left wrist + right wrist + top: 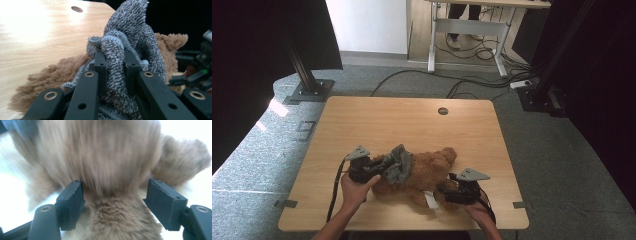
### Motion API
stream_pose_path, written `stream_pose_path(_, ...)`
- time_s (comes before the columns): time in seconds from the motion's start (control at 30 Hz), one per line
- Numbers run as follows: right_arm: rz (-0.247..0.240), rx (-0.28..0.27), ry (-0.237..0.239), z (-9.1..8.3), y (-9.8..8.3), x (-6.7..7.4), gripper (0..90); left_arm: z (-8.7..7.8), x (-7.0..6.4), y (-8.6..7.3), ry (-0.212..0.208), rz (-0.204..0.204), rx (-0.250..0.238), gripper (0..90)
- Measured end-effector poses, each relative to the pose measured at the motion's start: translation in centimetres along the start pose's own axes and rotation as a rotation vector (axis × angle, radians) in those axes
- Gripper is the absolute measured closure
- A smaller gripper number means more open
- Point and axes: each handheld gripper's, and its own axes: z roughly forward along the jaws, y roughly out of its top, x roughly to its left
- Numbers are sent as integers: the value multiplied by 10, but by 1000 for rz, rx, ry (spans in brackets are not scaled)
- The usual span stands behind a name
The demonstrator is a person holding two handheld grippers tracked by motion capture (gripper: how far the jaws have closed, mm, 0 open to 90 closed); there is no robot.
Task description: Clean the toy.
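**Grey knit cloth pinched over teddy bear, other jaws wide**

High view: brown teddy bear (424,172) lies on the wooden table (412,120), lower centre of frame, head toward the right. Grey knit cloth (399,164) is bunched on the bear's left part. Left gripper (382,167) at lower left, held by left hand (354,187), jaws at the cloth. Right gripper (447,189) at lower right, held by right hand (477,210), touching the bear's lower edge, beside a white tag (430,199).

Left gripper view: jaws narrow, clamped on a fold of the grey knit cloth (115,57) at frame centre; brown fur of the bear (52,77) lower left, table (37,37) upper left.

Right gripper view: jaws wide, a limb of the bear (110,217) between them at bottom centre, pads clear of the fur on both sides. Picture blurred above; body fur across the top.
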Motion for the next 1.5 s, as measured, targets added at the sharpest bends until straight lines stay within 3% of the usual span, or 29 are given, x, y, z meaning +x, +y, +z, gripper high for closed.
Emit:
stream_pose_path(0.03, 13, -33, 18, -6, 4, -1, 293, 0, -1, -2, -7, 3, 5, 768)
stream_pose_path(0.1, 26, -91, 4, -18, 17, -3, 274, 1, -5, -7, -11, 16, 12, 768)
stream_pose_path(0.17, 36, -111, 6, -22, 30, -4, 256, 0, -7, -10, -13, 18, 8, 768)
stream_pose_path(0.23, 27, -106, 1, -18, 46, -4, 226, -3, -5, -13, -20, 5, 8, 769)
stream_pose_path(0.37, 49, -10, 40, 13, 71, -7, 196, -6, -3, -18, -31, -15, 1, 768)
stream_pose_path(0.43, 54, 93, 46, 34, 70, -5, 174, -8, -3, -19, -31, -11, 1, 768)
stream_pose_path(0.47, 66, 112, 68, 41, 66, -5, 186, -9, -4, -20, -35, -11, -1, 768)
stream_pose_path(0.57, 141, 102, 115, 45, 49, -6, 237, -14, -4, -22, -68, -35, -12, 766)
stream_pose_path(0.7, 129, 78, 120, 38, 36, -1, 317, -17, -11, -20, -76, -22, -12, 764)
stream_pose_path(0.93, 84, 53, 92, 34, 30, 9, 454, -18, -9, -22, -84, -23, 2, 762)
stream_pose_path(1.17, 43, -10, 12, 36, 26, 18, 606, -15, -6, -22, -71, -14, -13, 761)
stream_pose_path(1.5, 20, -76, -116, 64, 45, 0, 671, 15, 16, 4, 5, -7, -47, 759)
